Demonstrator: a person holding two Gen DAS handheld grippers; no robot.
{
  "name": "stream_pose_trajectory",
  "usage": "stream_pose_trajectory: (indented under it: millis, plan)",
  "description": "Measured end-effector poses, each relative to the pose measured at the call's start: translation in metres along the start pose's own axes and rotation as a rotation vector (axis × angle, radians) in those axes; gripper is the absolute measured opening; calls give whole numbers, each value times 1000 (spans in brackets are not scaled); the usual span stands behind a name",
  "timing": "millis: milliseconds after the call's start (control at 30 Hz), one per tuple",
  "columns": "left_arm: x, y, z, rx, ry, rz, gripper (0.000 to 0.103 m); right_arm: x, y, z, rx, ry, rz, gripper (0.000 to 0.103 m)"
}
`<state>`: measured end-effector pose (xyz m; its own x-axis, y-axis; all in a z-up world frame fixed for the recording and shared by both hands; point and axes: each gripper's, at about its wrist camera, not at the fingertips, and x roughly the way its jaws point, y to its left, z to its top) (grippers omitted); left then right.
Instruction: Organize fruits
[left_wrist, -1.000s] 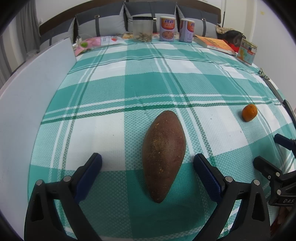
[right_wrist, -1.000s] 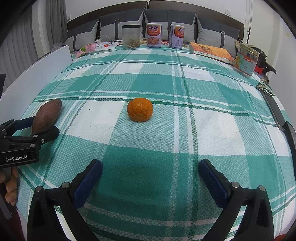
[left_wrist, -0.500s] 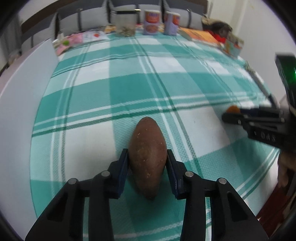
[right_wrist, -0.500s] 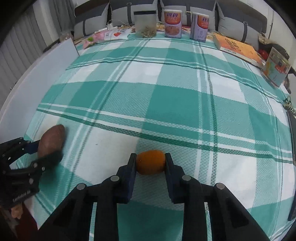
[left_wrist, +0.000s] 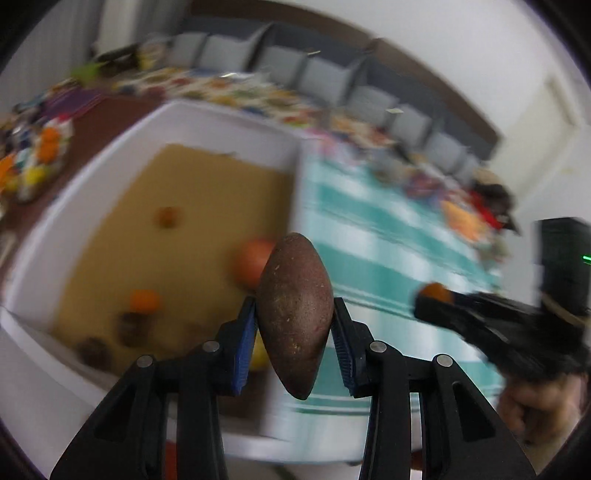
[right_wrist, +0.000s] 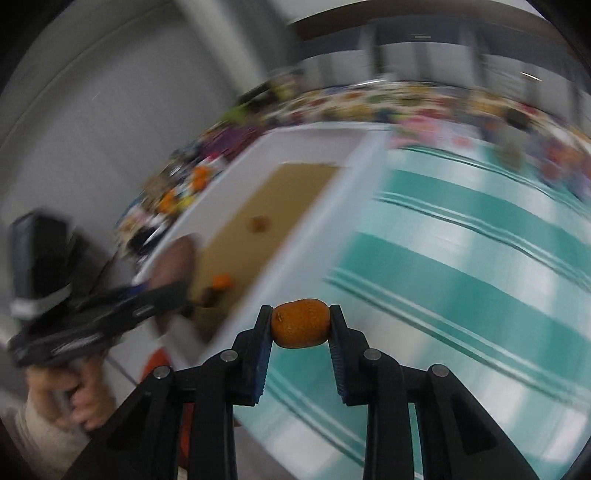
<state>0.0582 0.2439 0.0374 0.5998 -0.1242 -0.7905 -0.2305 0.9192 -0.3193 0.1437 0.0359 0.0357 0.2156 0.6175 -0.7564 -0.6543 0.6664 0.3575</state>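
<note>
While both views smear with blur, two pieces of produce are seen gripped above the table. A brown-skinned sweet potato (left_wrist: 294, 314) is clamped lengthwise between the blue pads of the left gripper (left_wrist: 294, 345), its tip hanging below the jaws, with nothing under it but air. A small orange (right_wrist: 300, 323) is pinched between the pads of the right gripper (right_wrist: 300, 347) and squashed a little at the sides; that grip is seen from the left view too, off to the right.

Beside the green checked tablecloth (right_wrist: 461, 266) a white box (left_wrist: 207, 122) with a tan floor is made out, and both loads are held near its edge, the sweet potato roughly over the wall nearest the cloth. Several items are already lying inside: a reddish round fruit (left_wrist: 253, 264), two small orange ones, some dark lumps, all too blurred to be named. So part of the sorting is judged done.

What is left, by the look of it: both held pieces are to be brought over the box and let go. No loose fruit is seen on the stretch of cloth in view, though much of it is hidden or blurred, so more may remain.
</note>
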Motion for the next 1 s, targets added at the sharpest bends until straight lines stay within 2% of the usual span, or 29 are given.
stream_pose_trajectory:
  millis: [67, 133, 300, 367, 400, 433, 500, 533, 600, 700, 733, 767, 800, 900, 967, 1000]
  plan:
    - [26, 30, 11, -31, 58, 83, 40, 32, 36, 16, -84, 57, 3, 29]
    - [47, 48, 15, -54, 105, 128, 40, 68, 61, 30, -131, 121, -21, 29]
    - [92, 73, 12, -89, 224, 195, 41, 140, 75, 45, -160, 257, -127, 31]
    - [92, 79, 8, -105, 219, 205, 45, 155, 68, 48, -144, 292, -144, 35]
    - [88, 80, 7, -104, 202, 204, 54, 160, 63, 49, -121, 296, -136, 40]
    - [84, 80, 7, -99, 187, 208, 65, 159, 60, 50, -102, 288, -124, 51]
    - [67, 79, 6, -76, 129, 242, 75, 151, 55, 53, -71, 257, -88, 73]
    - [54, 77, 6, -62, 87, 266, 77, 143, 55, 54, -64, 238, -71, 80]
    - [32, 71, 5, -41, 14, 301, 83, 124, 57, 58, -70, 197, -104, 85]
    - [-6, 56, 4, 10, -115, 412, 92, 97, 70, 62, -98, 146, -166, 97]
    - [-15, 50, 3, 26, -150, 451, 96, 84, 75, 61, -108, 125, -196, 99]
    - [-26, 41, 2, 39, -188, 520, 97, 69, 79, 58, -116, 98, -225, 99]
    - [-31, 36, 1, 45, -202, 559, 97, 60, 82, 56, -117, 81, -243, 100]
    - [-42, 33, -5, 55, -180, 612, 97, 37, 95, 47, -113, 28, -300, 100]
    - [-46, 38, -10, -5, -136, 652, 97, 24, 105, 38, -112, -19, -341, 100]
    - [-47, 40, -12, -18, -118, 639, 97, 20, 111, 34, -120, -31, -362, 100]
